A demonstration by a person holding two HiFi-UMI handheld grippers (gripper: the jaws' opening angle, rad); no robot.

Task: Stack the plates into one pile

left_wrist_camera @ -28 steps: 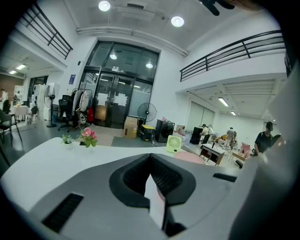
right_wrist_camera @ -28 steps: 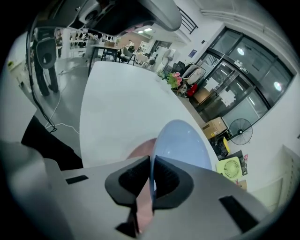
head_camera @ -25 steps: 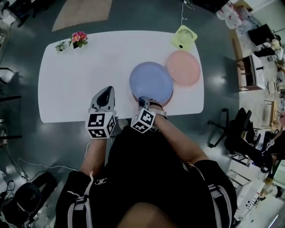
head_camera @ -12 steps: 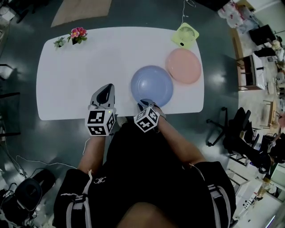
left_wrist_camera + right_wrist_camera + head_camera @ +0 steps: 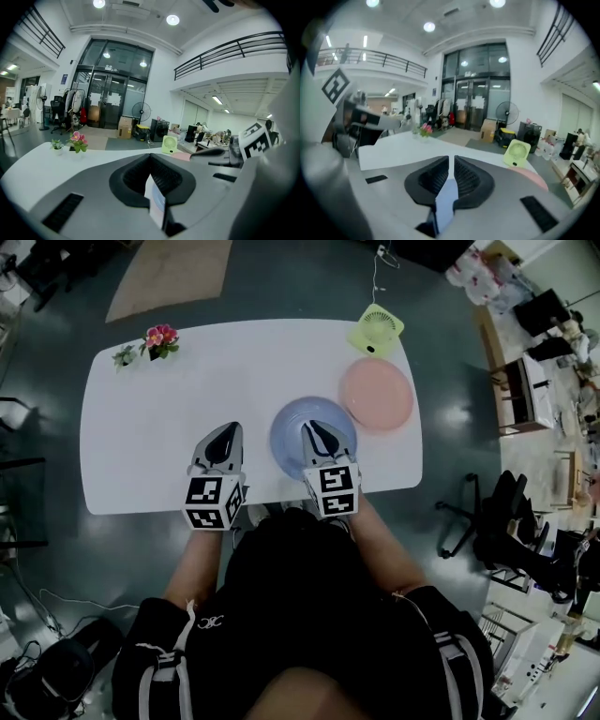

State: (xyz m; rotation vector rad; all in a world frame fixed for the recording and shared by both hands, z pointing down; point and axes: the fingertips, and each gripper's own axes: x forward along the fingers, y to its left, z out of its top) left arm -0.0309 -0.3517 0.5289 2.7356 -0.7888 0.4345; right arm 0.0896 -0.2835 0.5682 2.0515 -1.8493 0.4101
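Observation:
A blue plate (image 5: 289, 432) lies flat on the white table (image 5: 169, 437), near its front edge. A pink plate (image 5: 376, 394) lies just behind it to the right, with their rims close together. My right gripper (image 5: 317, 430) hovers above the blue plate's near half. Its jaws stand a narrow gap apart and nothing is between them. In the right gripper view (image 5: 451, 159) the blue plate shows through that gap. My left gripper (image 5: 222, 435) hangs over bare table left of the blue plate. Its jaws (image 5: 150, 158) meet at the tips and hold nothing.
A green desk fan (image 5: 376, 329) stands at the table's far right corner, behind the pink plate. A small pot of pink flowers (image 5: 160, 337) and a tiny plant (image 5: 125, 356) sit at the far left. Office chairs and shelves crowd the floor to the right.
My right gripper has left the blue plate's near rim, risen, rolled upright and come over the plate with its jaws slightly apart. The left gripper has edged forward a little.

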